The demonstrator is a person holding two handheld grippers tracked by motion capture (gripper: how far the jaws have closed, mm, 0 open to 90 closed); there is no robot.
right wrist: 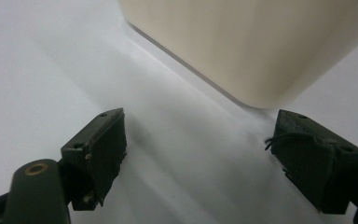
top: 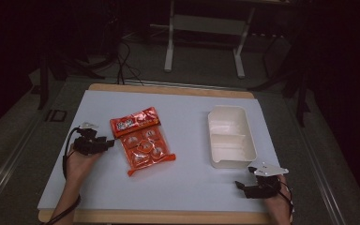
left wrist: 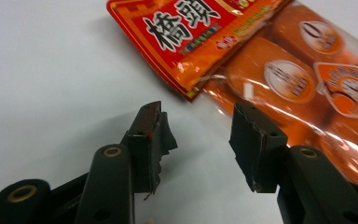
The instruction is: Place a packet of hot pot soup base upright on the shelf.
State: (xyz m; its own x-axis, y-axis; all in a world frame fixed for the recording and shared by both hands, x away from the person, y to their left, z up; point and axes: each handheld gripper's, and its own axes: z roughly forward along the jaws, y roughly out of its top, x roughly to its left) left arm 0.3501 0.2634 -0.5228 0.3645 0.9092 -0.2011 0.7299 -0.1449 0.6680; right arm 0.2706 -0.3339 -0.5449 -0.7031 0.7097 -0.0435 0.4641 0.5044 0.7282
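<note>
Counter: white counter (top: 183, 183) lying under dim light
Snack pack: orange snack pack (top: 140, 139) lying flat, just ahead of the left jaws
Left gripper (top: 104, 143): jaws standing wide, holding nothing
Right gripper (top: 243, 186): jaws gaping empty beside the cream box (top: 229, 136)

A pale sheet covers the surface (top: 187, 187), whose wooden edge shows along the near and far sides. Grey floor (top: 206, 61) lies around it. Beyond the far edge stands a light metal frame (top: 204, 26) with two legs on flat feet. Dark cables (top: 124, 56) trail over the floor at far left. The room's edges are dark; light falls mainly on the surface.
</note>
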